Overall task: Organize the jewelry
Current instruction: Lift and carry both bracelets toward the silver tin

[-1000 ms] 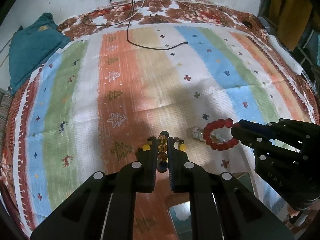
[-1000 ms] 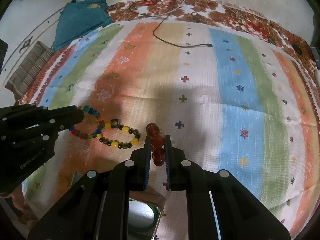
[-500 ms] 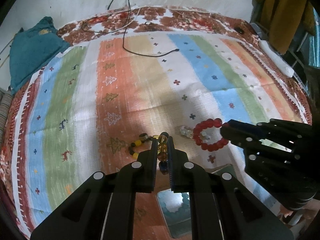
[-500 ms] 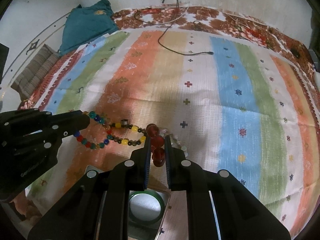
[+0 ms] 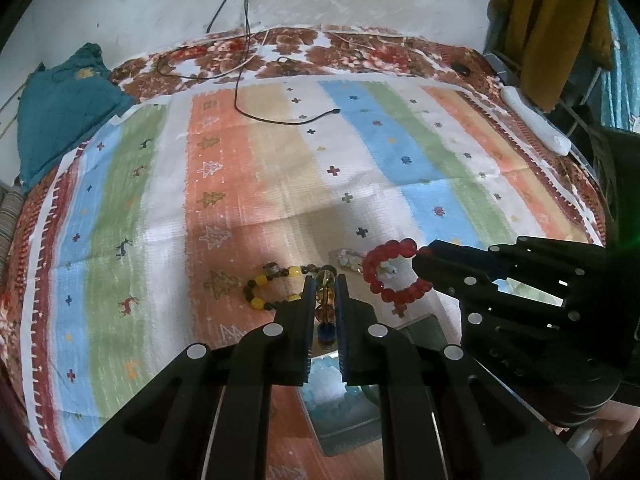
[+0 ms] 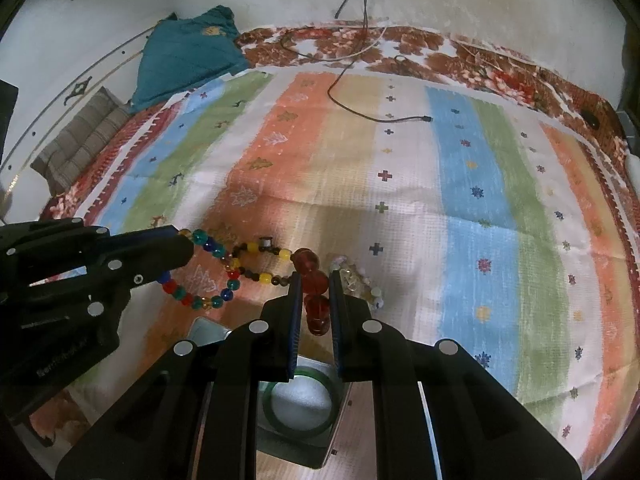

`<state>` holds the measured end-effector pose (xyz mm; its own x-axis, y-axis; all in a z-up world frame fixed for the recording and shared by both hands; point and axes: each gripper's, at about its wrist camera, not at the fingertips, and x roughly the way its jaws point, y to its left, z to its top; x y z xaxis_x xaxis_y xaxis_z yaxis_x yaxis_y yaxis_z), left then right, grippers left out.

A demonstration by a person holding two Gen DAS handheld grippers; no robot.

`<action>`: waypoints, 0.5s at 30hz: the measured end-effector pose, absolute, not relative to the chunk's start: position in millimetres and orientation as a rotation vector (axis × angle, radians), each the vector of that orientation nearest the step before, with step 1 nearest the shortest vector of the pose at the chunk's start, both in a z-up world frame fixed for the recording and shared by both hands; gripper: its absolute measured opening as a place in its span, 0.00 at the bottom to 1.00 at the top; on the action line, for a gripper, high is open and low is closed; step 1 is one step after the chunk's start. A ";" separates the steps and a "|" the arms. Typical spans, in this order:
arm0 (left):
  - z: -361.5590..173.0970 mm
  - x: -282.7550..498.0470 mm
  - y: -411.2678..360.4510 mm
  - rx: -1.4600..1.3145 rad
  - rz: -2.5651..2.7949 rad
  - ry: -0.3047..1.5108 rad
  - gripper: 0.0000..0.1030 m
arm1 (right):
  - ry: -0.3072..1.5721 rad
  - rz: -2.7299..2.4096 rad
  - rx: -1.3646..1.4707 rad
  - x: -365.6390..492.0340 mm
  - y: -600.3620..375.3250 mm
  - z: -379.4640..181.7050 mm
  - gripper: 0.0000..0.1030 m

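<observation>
We keep both grippers' fingers clamped, left gripper (image 5: 325, 300) on the multicoloured glass-bead bracelet (image 6: 208, 276), right gripper (image 6: 313, 300) on the red round-bead bracelet (image 5: 394, 272), lowering each toward the open box (image 6: 320, 432) at six o'clock.

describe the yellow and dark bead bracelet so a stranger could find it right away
On the striped cloth, look at the orange stripe just ahead of the two grippers. The yellow and dark bead bracelet lies flat there, between the multicoloured bracelet and the red bracelet. It is the only one held by neither gripper.

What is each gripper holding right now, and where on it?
Left gripper: multicoloured bead bracelet, pinched across a few beads. Right gripper: red bead bracelet, likewise clamped on a few beads.
</observation>
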<state>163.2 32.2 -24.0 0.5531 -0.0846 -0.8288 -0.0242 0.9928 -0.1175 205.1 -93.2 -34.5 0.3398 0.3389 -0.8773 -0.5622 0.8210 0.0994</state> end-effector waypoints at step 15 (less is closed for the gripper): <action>-16.7 140.5 19.9 -0.116 -0.068 0.958 0.09 | 1.021 0.625 -0.251 181.7 -95.5 -16.6 0.14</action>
<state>140.5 19.9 -16.7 0.5740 -0.1088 -0.8116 0.0063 0.9917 -0.1285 181.7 -95.5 -16.6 0.3684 0.3676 -0.8539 -0.5931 0.8002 0.0886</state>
